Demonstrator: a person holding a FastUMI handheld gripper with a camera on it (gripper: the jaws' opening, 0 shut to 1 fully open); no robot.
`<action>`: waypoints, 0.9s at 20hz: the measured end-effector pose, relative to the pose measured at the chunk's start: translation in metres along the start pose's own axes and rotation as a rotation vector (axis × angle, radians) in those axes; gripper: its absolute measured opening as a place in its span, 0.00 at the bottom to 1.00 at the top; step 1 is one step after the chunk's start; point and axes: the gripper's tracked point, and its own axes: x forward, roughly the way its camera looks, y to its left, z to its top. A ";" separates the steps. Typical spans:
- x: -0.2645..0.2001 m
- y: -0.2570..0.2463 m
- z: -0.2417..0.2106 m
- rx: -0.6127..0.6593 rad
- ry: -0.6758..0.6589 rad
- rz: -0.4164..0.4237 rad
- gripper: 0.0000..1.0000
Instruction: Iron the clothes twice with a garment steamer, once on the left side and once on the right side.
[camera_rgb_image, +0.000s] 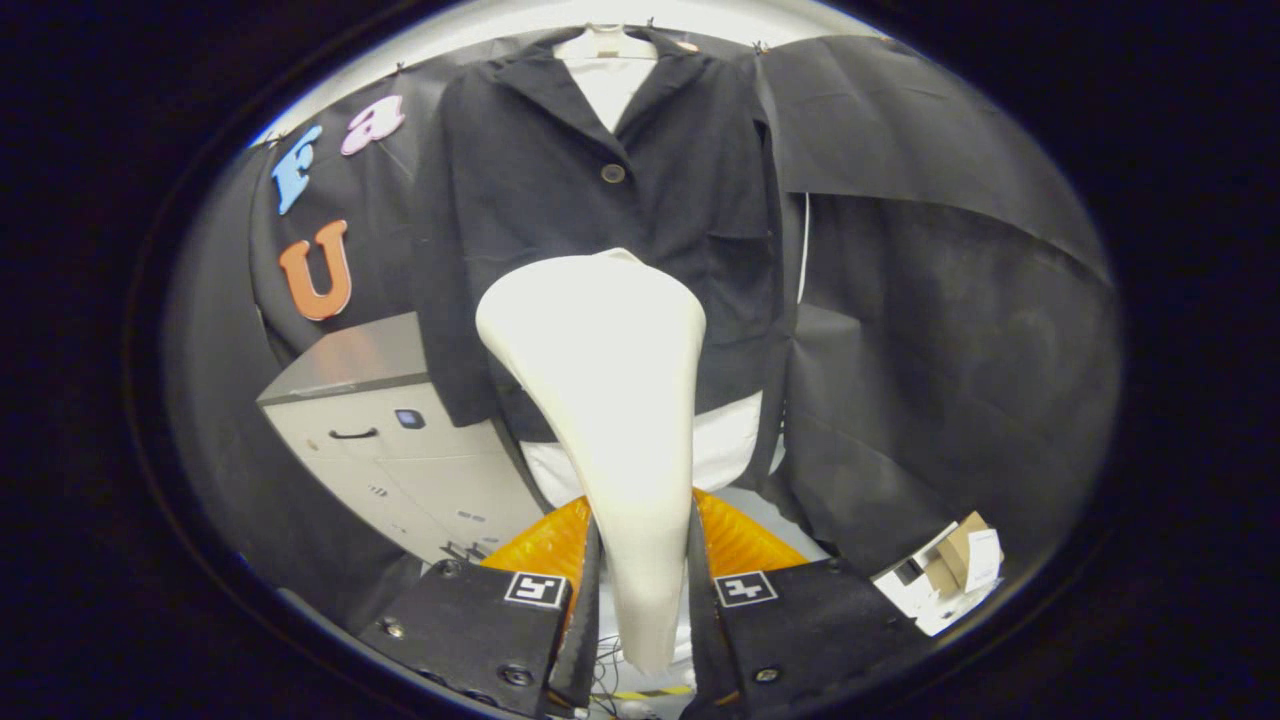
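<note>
The black two-finger gripper (640, 590) is clamped on the handle of the cream plastic garment steamer (600, 370), whose broad head rises toward twelve o'clock before the dark buttoned jacket (560, 190) hanging ahead; a grey metal cabinet (390, 440) stands at nine o'clock.

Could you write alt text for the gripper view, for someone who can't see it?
The gripper is shut on the handle of a white garment steamer, whose wide head points at a dark jacket hanging just beyond it on a white hanger. A grey cabinet stands to the jacket's left, and small cardboard boxes lie low on the right.
</note>
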 end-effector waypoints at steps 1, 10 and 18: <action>-0.009 0.006 -0.002 -0.011 -0.005 0.006 0.40; -0.088 0.065 -0.013 -0.050 -0.060 0.096 0.40; -0.132 0.096 -0.035 -0.111 -0.083 0.167 0.41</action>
